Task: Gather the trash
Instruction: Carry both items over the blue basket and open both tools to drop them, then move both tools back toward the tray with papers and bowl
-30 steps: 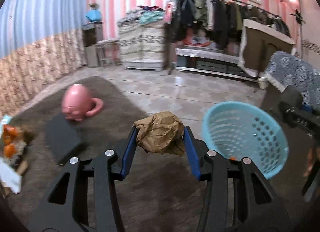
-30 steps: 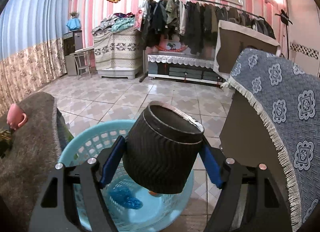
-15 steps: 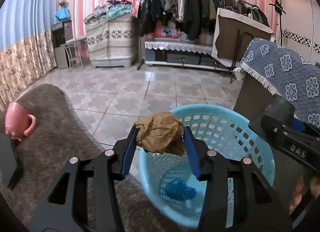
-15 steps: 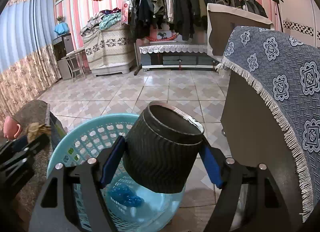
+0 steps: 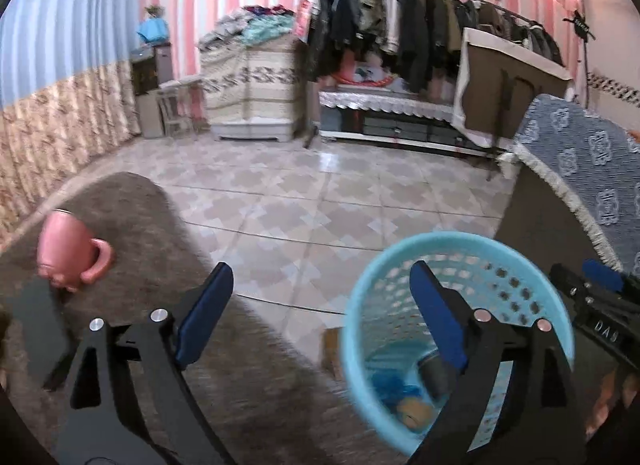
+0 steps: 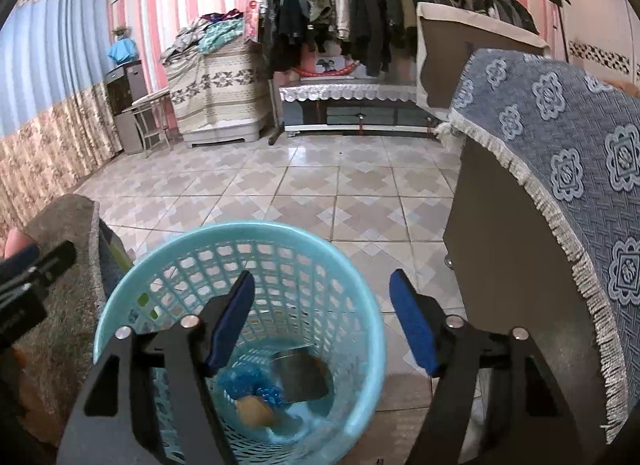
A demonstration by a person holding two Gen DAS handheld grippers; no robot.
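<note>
A light-blue plastic basket stands on the tiled floor beneath both grippers. At its bottom lie a dark ribbed cup, a crumpled blue wrapper and a brown paper wad. My right gripper hangs over the basket, its jaws closing with nothing between them. My left gripper is at the basket's left rim, its jaws opening and empty. The right gripper's body shows at the right edge of the left wrist view.
A pink mug sits on a grey-brown fuzzy cloth surface left of the basket. A cabinet under a blue patterned cloth stands close on the right. Tiled floor lies beyond, with a clothes rack at the back wall.
The left gripper let go of the brown paper wad and the right let go of the dark cup; both now lie in the basket. The left gripper has shifted left off the basket.
</note>
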